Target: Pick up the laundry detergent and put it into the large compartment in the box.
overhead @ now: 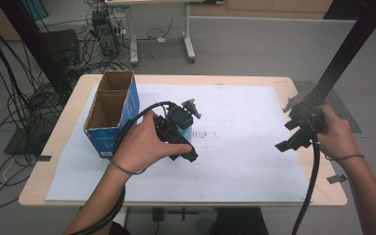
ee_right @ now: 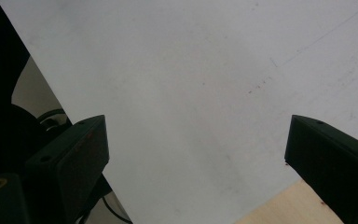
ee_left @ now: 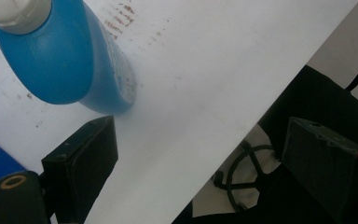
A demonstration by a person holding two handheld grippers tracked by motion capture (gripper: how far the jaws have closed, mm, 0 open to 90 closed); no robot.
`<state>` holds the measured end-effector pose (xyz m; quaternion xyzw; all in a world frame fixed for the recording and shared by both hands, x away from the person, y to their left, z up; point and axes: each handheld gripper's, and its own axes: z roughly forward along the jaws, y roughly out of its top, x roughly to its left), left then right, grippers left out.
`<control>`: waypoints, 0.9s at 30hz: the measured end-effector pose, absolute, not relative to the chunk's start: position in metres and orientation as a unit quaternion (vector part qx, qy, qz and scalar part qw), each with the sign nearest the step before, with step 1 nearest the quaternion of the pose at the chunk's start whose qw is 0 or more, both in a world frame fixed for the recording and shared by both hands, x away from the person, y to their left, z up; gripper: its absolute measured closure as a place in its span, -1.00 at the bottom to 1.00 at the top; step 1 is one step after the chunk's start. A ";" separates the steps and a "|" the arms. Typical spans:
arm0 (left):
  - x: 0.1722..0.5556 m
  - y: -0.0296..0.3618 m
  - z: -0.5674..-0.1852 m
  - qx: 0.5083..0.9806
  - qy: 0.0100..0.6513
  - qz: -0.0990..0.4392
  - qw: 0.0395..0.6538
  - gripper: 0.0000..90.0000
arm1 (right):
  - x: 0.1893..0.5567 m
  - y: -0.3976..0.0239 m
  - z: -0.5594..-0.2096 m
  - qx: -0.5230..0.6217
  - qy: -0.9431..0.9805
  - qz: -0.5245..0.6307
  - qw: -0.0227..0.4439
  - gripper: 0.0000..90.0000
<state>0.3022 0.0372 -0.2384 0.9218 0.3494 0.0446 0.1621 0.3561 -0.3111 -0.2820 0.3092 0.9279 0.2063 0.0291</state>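
Observation:
My left gripper (overhead: 183, 147) is held in a hand near the middle of the white sheet (overhead: 245, 132), just right of a blue cardboard box (overhead: 105, 142) with two open compartments. In the left gripper view its jaws (ee_left: 203, 140) stand wide apart over the sheet with nothing between them. A blue bottle (ee_left: 70, 60) with a white cap rests on the sheet just beyond the left jaw, apart from it. My right gripper (overhead: 289, 142) hovers at the sheet's right edge, and in its own view it (ee_right: 196, 140) is open over bare paper.
The wooden table (overhead: 58, 147) shows around the sheet. A black frame post (overhead: 352, 44) rises at the right behind my right hand. Cables and equipment (overhead: 68, 49) crowd the floor at the back left. A chair base (ee_left: 242, 172) sits below the table's near edge.

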 end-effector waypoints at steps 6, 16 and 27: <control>0.302 0.038 -0.237 0.921 0.350 0.045 0.164 -0.77 | 0.357 -0.313 -0.282 0.297 0.933 0.199 0.034 -0.87; 0.300 0.040 -0.235 0.920 0.353 0.049 0.161 -0.77 | 0.357 -0.310 -0.281 0.299 0.933 0.198 0.033 -0.87; 0.302 0.039 -0.224 0.919 0.355 0.054 0.165 -0.77 | 0.360 -0.311 -0.283 0.290 0.936 0.195 0.033 -0.87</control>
